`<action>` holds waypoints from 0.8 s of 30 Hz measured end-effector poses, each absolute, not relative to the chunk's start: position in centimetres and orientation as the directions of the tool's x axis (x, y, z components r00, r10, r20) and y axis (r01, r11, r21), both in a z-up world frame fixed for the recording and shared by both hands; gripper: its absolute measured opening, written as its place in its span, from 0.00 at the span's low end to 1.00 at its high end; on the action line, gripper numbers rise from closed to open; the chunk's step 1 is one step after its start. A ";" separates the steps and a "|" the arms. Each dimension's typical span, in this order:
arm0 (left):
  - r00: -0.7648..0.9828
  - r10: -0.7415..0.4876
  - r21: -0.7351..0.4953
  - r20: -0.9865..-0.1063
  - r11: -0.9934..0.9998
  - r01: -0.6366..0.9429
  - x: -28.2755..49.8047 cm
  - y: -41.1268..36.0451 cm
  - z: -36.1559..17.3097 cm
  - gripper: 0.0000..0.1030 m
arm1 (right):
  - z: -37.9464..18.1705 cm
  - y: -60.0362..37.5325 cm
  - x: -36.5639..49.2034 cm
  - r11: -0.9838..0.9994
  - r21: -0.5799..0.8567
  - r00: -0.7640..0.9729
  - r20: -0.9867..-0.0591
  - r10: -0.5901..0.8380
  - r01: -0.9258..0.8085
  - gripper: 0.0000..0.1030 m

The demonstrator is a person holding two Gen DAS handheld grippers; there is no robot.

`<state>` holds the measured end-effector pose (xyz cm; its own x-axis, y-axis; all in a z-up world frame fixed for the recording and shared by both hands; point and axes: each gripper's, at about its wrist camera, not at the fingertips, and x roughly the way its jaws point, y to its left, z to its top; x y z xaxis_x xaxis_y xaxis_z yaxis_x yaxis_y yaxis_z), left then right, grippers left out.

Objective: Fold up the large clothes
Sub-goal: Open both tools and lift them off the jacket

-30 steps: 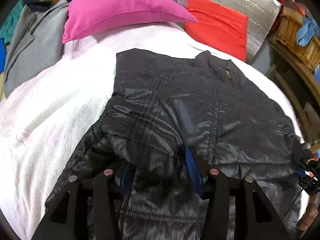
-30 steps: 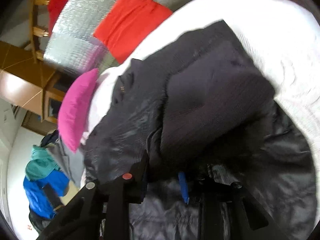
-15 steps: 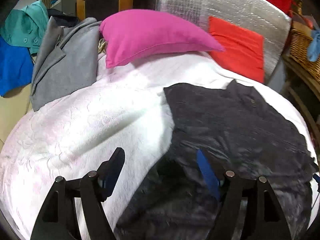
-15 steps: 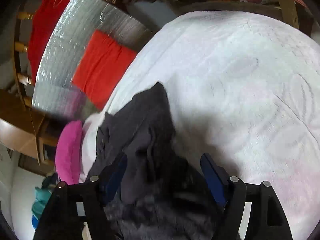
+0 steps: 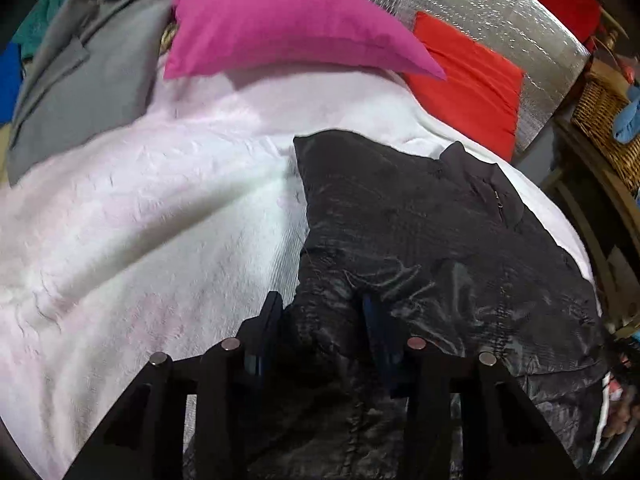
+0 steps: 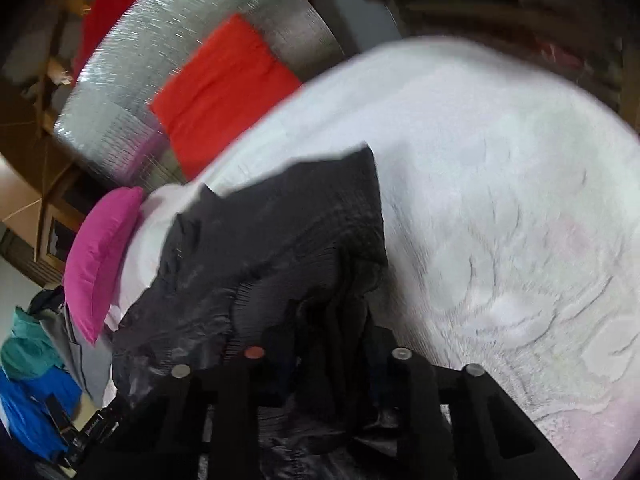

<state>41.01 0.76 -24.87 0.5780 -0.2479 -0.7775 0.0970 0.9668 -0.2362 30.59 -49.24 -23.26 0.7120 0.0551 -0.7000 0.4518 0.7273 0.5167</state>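
On the bed, bare white blanket (image 5: pixel 140 220) runs wide to the left of the black jacket (image 5: pixel 440 232) up to the pink pillow (image 5: pixel 280 24), with more open blanket on its right side. Jacket is shiny, quilted, wrinkled, collar towards the red cushion (image 5: pixel 468 84). Left gripper (image 5: pixel 320 320) and right gripper (image 6: pixel 328 344): jaws closing, jacket fabric bunched between each.

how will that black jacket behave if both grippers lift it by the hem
The black jacket is probably floppy: it creases and bunches between the closing left gripper. Its glossy sheen suggests slippery fabric. It lies thin on the white bedspread, so likely light.
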 end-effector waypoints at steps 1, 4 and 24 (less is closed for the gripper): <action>0.592 -0.235 -0.215 -0.771 0.971 0.105 40.8 0.5 -24.4 0.39 | -22.4 -48.7 30.3 0.746 0.505 0.732 -0.680 0.034 0.434 0.25; 0.621 -0.159 -0.113 -0.768 0.987 0.113 40.3 -0.4 -24.0 0.39 | -21.9 -48.0 30.3 0.775 0.468 0.732 -0.681 0.009 0.425 0.25; 0.768 -0.076 0.083 -0.636 0.983 0.166 32.7 -3.0 -17.1 0.74 | -15.1 -43.8 25.6 0.855 0.389 0.831 -0.551 -0.082 0.342 0.59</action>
<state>32.68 -2.99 -17.12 0.7676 -0.0763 -0.6364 0.1661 0.9826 0.0826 25.56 -43.82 -15.05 0.8306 -0.0818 -0.5508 0.3422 0.8553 0.3891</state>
